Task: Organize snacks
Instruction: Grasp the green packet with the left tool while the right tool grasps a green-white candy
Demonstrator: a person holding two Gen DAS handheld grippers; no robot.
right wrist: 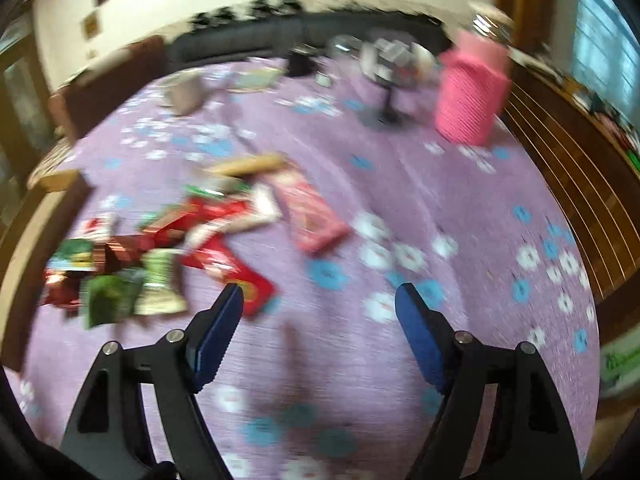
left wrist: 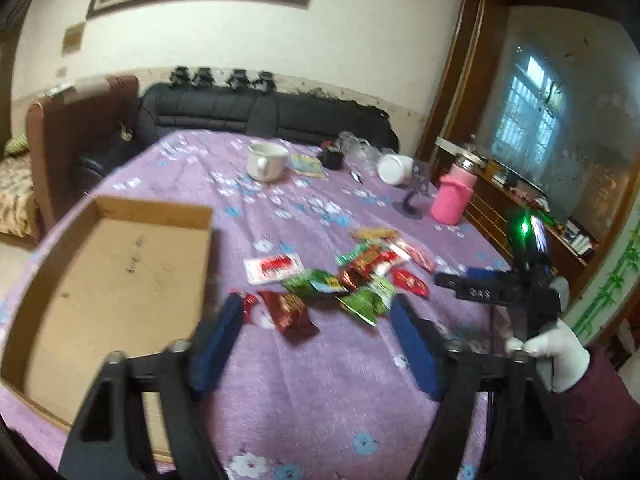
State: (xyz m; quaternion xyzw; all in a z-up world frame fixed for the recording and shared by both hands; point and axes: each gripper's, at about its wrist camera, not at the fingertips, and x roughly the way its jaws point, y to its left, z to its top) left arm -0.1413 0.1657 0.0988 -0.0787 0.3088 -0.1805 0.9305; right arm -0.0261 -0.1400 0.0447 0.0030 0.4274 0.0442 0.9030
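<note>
A loose heap of snack packets lies near the middle of the worktop, which is covered in a purple flowered cloth, and an open, shallow cardboard box sits just to the left of the heap with its bottom bare. The packets point every which way: a white and red packet lies flat at the heap's box side with its long axis running roughly across the left wrist view, a dark red foil packet lies nearest the left gripper with its long axis slanting away to the left, and green packets are tucked among red ones behind it. From the right wrist view, blurred by motion, a long pink packet lies at the heap's right edge, its long axis running from far left to near right. The left gripper hangs above the near edge of the heap, its blue-padded jaws partly open with nothing between them. The right gripper hangs over bare cloth to the right of the heap, jaws wide apart and holding nothing; a white-gloved hand grips its handle. Farther back stand a white mug, a pink-sleeved jar and a tipped white container.
</note>
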